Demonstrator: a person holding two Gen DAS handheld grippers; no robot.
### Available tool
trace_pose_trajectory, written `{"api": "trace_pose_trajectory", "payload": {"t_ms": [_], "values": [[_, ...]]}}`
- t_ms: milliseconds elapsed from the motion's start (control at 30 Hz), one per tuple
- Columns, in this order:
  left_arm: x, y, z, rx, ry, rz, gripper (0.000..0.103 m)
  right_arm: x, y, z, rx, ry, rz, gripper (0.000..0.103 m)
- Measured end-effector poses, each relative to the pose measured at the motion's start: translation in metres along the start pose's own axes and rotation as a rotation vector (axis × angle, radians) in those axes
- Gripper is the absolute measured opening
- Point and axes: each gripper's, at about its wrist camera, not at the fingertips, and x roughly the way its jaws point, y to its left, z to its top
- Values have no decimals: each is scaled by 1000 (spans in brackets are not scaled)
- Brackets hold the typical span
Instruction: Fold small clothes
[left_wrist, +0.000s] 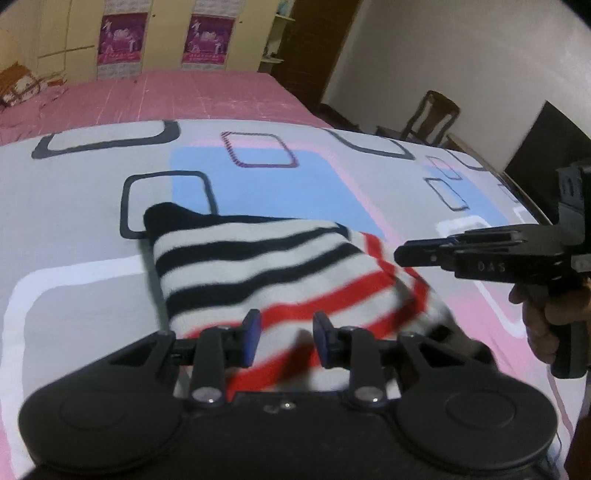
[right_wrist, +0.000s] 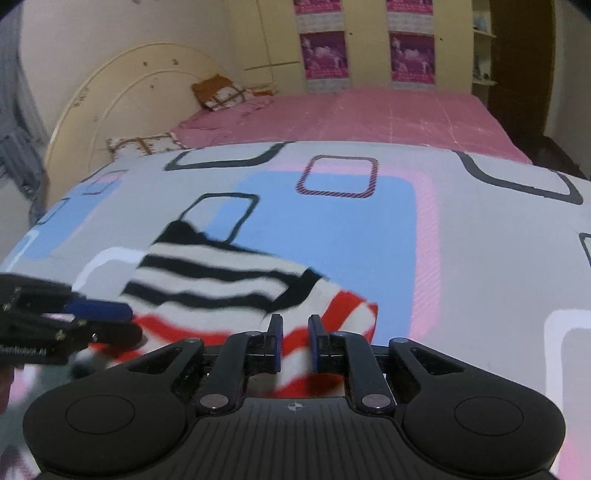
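two grippers are on the one striped garment (left_wrist: 258, 266), and i take that garment as my landmark for everything else. it is small and knitted, with black and white stripes at its far end and red and white stripes at the end nearest me, and it lies on a bedspread (left_wrist: 92, 221) printed with grey, blue and pink rounded squares. my left gripper (left_wrist: 286, 341) is at the garment's near edge, on the red-striped part; its blue-padded jaws are drawn in to a narrow gap with cloth bunched between them, and the pads look pressed on the fabric. my right gripper (right_wrist: 295, 343) is at the same near edge, further to the right, its jaws closer together again and pinching a fold of red and white cloth. in the left view the right gripper (left_wrist: 436, 254) shows side-on at the garment's right corner, with a hand (left_wrist: 543, 317) around its grip. in the right view the left gripper (right_wrist: 125, 321) shows side-on at the garment's left. the near edge is blurred and seems raised off the bedspread, while the far black-striped end lies flat. beyond the garment is a pink sheet (right_wrist: 369, 110), and past that a pale wardrobe (right_wrist: 369, 44) with purple posters (right_wrist: 325, 55). far beyond the garment's right side stands a wooden chair (left_wrist: 432, 114).
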Motion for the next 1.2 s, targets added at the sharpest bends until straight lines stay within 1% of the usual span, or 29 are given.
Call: {"api": "trace_pose_trajectory", "payload": {"t_ms": [67, 100, 133, 167, 200, 300, 367, 467, 533, 633, 733, 833, 933, 1033, 1200], "values": [[-4, -10, -6, 30, 9, 6, 29, -5, 4, -9, -11, 17, 26, 14], [-1, -12, -9, 46, 19, 18, 29, -4, 7, -14, -35, 35, 29, 14], [3, -13, -11, 59, 26, 34, 29, 1, 9, -19, -67, 55, 4, 14], [7, -12, -14, 64, 32, 53, 32, 8, 9, -21, -77, 72, -18, 14], [10, -10, -16, 54, 33, 55, 32, 14, 4, -24, -56, 85, -23, 14], [11, -4, -18, 11, 23, 46, 32, 18, -7, -25, 31, 67, -11, 14], [9, -6, -20, 18, 19, 55, 32, 15, -1, -28, 10, 52, -30, 14], [-2, -9, -21, 8, 8, 58, 29, -2, 3, -29, 27, 35, -33, 14], [-14, -12, -25, 12, -8, 55, 29, -20, 6, -30, 7, 10, -29, 14], [-36, -20, -36, 18, -37, 30, 29, -44, 13, -35, -43, 1, -10, 14], [-49, -28, -51, 19, -36, 4, 29, -56, 18, -45, -73, 2, 3, 14], [-48, -36, -63, 39, -28, 24, 29, -54, 23, -57, -101, 25, 13, 14], [-39, -34, -71, 23, -21, 42, 27, -39, 22, -72, -142, 79, -47, 14], [-34, -30, -74, 2, -31, 39, 27, -30, 10, -79, -80, 77, -30, 14], [-36, -33, -78, 22, -38, 50, 28, -28, 5, -81, -68, 73, -27, 14]]}}
